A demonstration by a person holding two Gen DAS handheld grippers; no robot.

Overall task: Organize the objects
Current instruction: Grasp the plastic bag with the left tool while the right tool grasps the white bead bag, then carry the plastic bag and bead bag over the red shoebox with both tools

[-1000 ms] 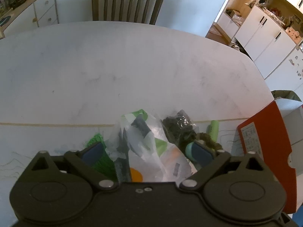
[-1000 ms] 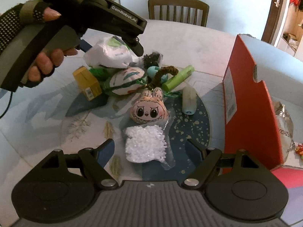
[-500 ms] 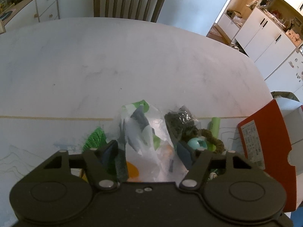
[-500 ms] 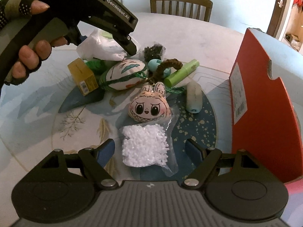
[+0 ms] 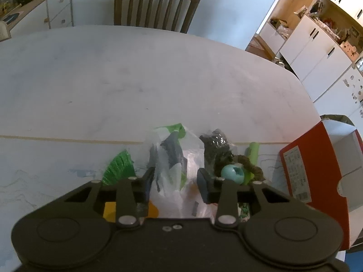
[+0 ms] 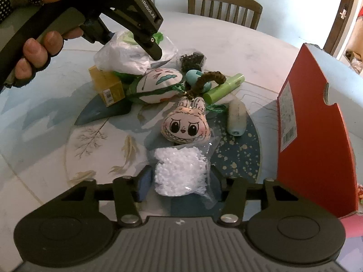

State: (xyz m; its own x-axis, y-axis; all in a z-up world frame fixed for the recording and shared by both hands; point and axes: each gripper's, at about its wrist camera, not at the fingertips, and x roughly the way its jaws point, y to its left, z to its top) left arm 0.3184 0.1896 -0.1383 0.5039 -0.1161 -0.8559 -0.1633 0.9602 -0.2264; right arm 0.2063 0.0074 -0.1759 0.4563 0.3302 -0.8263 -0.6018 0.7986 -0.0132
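Sorting barely begun: two bags gripped, pile not yet cleared.

Left gripper (image 5: 174,181) is closed on the white plastic bag (image 5: 174,165) at the far side of the pile; right gripper (image 6: 179,179) is pinched on the bead bag (image 6: 180,172) at the near side. Yellow box (image 6: 106,86), pouch (image 6: 158,86), plush face (image 6: 187,124), green tube (image 6: 224,87), teal ball (image 6: 192,77) and white roll (image 6: 237,119) are left on the surface (image 6: 45,104). Red box (image 6: 313,136) is upright on the right, beside the pile; little of its inside is shown.
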